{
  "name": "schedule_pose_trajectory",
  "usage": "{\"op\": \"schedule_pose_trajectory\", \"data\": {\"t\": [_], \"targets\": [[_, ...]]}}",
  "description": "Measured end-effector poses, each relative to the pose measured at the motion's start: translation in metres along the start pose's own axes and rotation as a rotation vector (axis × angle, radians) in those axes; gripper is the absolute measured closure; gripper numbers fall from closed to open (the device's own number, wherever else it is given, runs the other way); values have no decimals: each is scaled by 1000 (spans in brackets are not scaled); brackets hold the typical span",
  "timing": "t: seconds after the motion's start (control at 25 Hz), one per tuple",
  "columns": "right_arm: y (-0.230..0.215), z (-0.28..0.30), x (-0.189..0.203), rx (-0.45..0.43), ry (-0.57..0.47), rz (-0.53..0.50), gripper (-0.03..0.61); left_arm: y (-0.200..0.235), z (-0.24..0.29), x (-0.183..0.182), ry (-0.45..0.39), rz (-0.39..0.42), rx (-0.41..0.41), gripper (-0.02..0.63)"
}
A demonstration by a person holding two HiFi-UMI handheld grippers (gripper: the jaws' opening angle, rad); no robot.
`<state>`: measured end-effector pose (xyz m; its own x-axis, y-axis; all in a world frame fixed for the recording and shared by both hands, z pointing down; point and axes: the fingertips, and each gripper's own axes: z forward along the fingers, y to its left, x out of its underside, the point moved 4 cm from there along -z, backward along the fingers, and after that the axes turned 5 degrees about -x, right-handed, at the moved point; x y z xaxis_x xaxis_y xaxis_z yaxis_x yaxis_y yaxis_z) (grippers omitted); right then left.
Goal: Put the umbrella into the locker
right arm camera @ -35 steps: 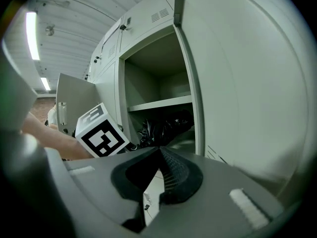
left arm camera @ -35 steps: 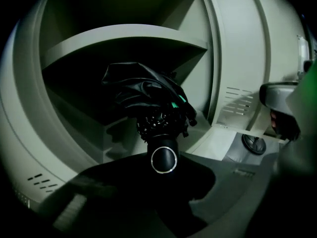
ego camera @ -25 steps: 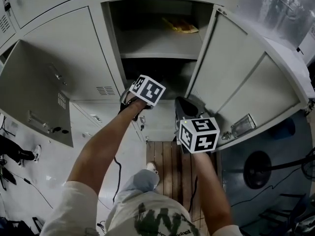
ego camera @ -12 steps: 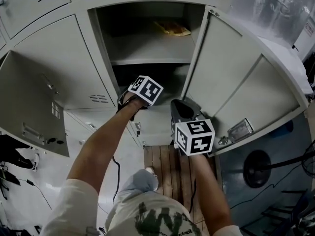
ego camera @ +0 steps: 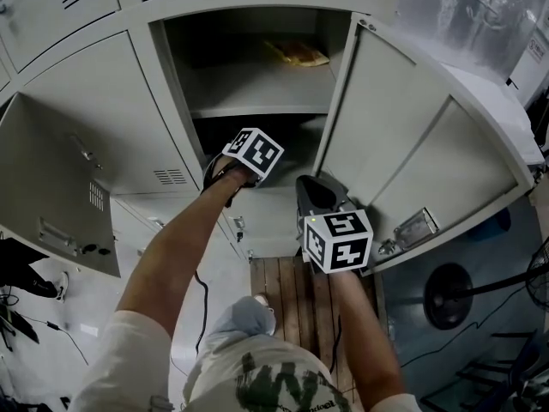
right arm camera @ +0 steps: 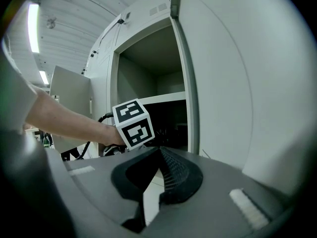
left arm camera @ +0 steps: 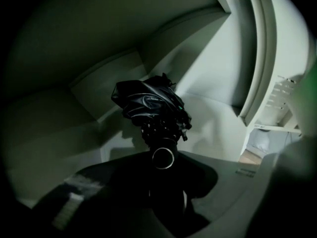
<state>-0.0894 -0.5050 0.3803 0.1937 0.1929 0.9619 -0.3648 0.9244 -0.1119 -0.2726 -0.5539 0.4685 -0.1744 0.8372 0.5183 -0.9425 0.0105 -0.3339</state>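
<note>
The folded black umbrella [left arm camera: 148, 100] lies in the locker's [left arm camera: 213, 83] lower compartment, its handle [left arm camera: 163, 157] between our left gripper's [left arm camera: 164, 171] opening jaws, our right gripper [right arm camera: 159, 155] closed and empty; we judge it light, soft-canopied, best gripped by that stiff handle.

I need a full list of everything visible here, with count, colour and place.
locker: one open, grey, centre, with a shelf
doors: two open, grey, one on each side
flat item: one, yellow, on the shelf
umbrella: one, black, folded, in the lower compartment
planks: brown, on the floor below
left tool: one, jaws opening, umbrella handle between them
right tool: one, jaws together, empty, outside the locker
</note>
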Motion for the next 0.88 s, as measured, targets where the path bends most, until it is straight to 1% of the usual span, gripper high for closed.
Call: {"op": "schedule_pose_trajectory", "data": {"t": [0.2, 0.44, 0.6, 0.68, 0.76, 0.84, 0.88], "targets": [[0, -2, -1, -2, 1, 1, 580, -1, -2, 1, -5, -7, 9, 482], [2, -4, -2, -10, 6, 11, 580, -3, -7, 0, -59, -32, 23, 465], [5, -8, -2, -14, 13, 16, 580, -8, -18, 3, -102, -62, 61, 411], [7, -10, -2, -22, 17, 19, 580, -11, -27, 2, -127, -61, 66, 381], [9, -11, -4, -31, 18, 17, 580, -10, -39, -1, -168, -62, 59, 375], [11, -12, -6, -40, 20, 15, 580, -11, -48, 2, -189, -85, 67, 376], [12, -14, -6, -44, 21, 16, 580, -9, -55, 3, -203, -92, 59, 376]]}}
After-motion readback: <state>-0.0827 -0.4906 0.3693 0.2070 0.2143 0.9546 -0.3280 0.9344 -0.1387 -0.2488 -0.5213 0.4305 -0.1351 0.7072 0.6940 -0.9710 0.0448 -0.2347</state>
